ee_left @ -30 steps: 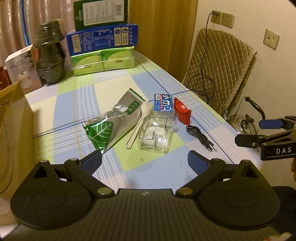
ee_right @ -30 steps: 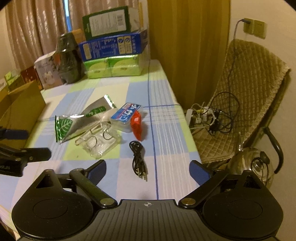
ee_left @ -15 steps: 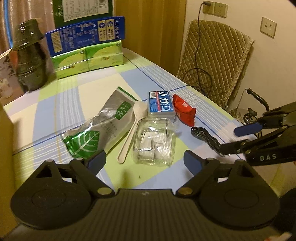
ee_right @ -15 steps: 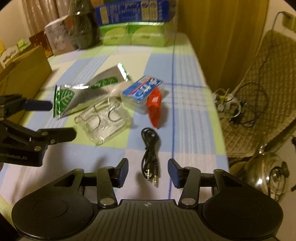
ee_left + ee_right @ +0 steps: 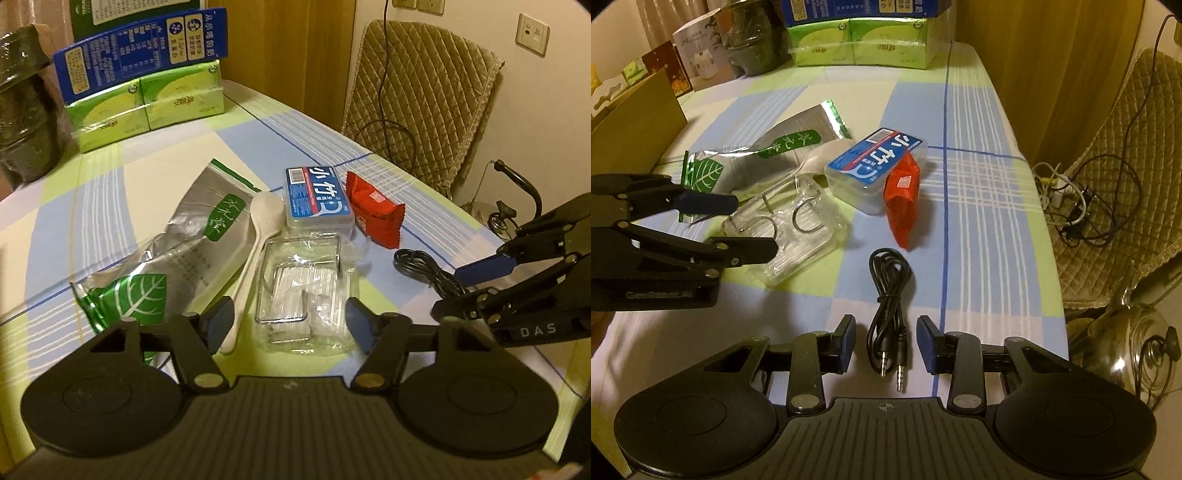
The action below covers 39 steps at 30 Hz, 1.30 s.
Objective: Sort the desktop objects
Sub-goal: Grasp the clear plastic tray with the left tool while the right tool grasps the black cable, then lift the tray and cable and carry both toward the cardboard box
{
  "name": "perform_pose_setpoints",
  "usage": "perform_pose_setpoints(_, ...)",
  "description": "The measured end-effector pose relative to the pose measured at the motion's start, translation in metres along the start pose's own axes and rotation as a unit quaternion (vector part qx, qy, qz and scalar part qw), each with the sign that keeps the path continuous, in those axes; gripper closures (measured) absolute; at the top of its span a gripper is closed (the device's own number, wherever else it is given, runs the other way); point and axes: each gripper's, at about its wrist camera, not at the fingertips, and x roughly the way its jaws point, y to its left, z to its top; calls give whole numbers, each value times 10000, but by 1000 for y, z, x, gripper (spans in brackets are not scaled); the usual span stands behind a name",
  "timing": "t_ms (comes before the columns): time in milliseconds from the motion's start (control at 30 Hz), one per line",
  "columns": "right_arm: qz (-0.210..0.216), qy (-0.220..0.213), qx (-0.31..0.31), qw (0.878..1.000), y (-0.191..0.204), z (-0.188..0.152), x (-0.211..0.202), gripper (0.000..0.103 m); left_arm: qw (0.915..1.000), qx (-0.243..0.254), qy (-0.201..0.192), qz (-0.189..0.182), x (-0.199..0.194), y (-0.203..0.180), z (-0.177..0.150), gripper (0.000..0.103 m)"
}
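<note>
My left gripper (image 5: 289, 323) hangs low over the table with its jaws closing. A clear plastic pack of hooks (image 5: 303, 291) lies between its fingers, and the pads do not press on it. A white spoon (image 5: 258, 236) lies beside the left finger. My right gripper (image 5: 886, 341) is also closing, astride the plug end of a coiled black cable (image 5: 890, 295) without touching it. Behind lie a silver-green pouch (image 5: 192, 243), a blue-labelled box (image 5: 317, 195) and a red packet (image 5: 373, 210).
Green tissue packs (image 5: 147, 103) under a blue carton (image 5: 140, 51) stand at the table's far end, beside a dark wrapped pot (image 5: 753, 40). A cardboard box (image 5: 639, 107) sits at the left. A quilted chair (image 5: 417, 92) and a glass kettle (image 5: 1137, 339) are past the table's right edge.
Both grippers have sunk toward the table and moved forward. Their jaws have narrowed. The right fingers have come down on either side of the cable's plugs, the left ones around the clear pack.
</note>
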Motion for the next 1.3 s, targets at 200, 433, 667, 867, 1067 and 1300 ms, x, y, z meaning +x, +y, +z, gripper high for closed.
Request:
perform_pose_setpoints(200, -124, -31, -147, 9998, 5, 0, 1, 83, 9999, -102, 93, 17, 7, 0, 0, 66)
perform_pose_setpoints(433, -160, 9, -302, 9994, 15, 1, -1, 86, 9993, -280, 233, 75, -1, -2, -3, 78)
perform_pose_setpoints(667, 31, -25, -155, 9999, 37, 5, -20, 89, 9967, -626, 417, 307, -45, 6, -38, 78)
perform_pose_setpoints(867, 413, 284, 112, 9987, 64, -8, -14, 89, 9933, -928, 495, 471, -73, 14, -68, 77)
perform_pose_setpoints(1067, 324, 241, 245, 9989, 67, -16, -12, 85, 9930, -1007, 450, 431, -81, 18, -77, 75)
perform_pose_setpoints(1300, 242, 86, 323, 9991, 64, -11, -9, 82, 9937, -995, 333, 405, -80, 20, -80, 71)
